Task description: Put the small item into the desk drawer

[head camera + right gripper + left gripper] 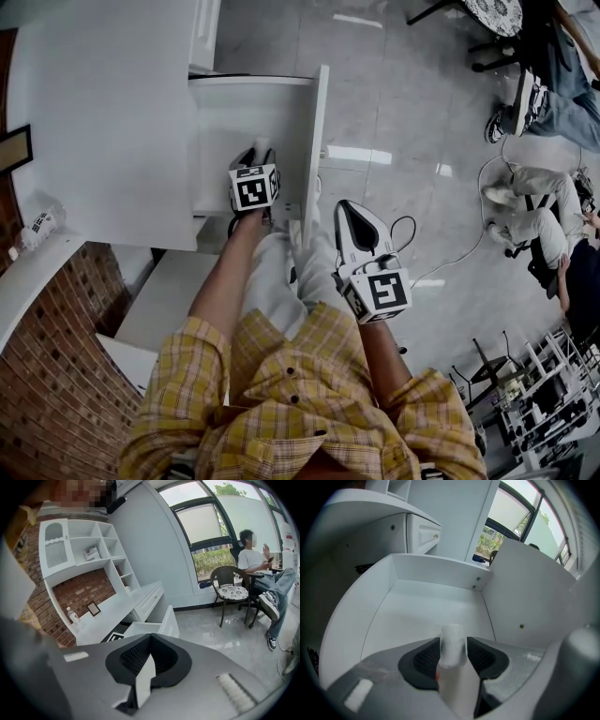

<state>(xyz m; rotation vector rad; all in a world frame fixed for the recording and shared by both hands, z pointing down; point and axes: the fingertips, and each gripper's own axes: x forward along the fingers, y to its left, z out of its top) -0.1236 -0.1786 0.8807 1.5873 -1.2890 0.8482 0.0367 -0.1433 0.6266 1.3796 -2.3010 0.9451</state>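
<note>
A small white bottle (pixel 452 644) with a frosted cap stands between the pads of my left gripper (pixel 453 651), which press against both of its sides. That gripper (pixel 258 150) hangs over the inside of the open white desk drawer (pixel 317 141), with the bottle (pixel 262 145) at its tip. The drawer's bare floor (pixel 436 606) lies just below and ahead. My right gripper (pixel 349 211) is shut and empty, held back to the right of the drawer's front panel, above the floor. In its own view the right gripper (pixel 149 641) points towards the drawer (pixel 150 629).
The white desk (pixel 103 112) carries a water bottle (pixel 37 225) and a picture frame (pixel 14 148) at its left end by a brick wall. A cable (pixel 469 244) trails over the tiled floor. People (pixel 553 84) and a wicker chair (pixel 232 590) are off to the right.
</note>
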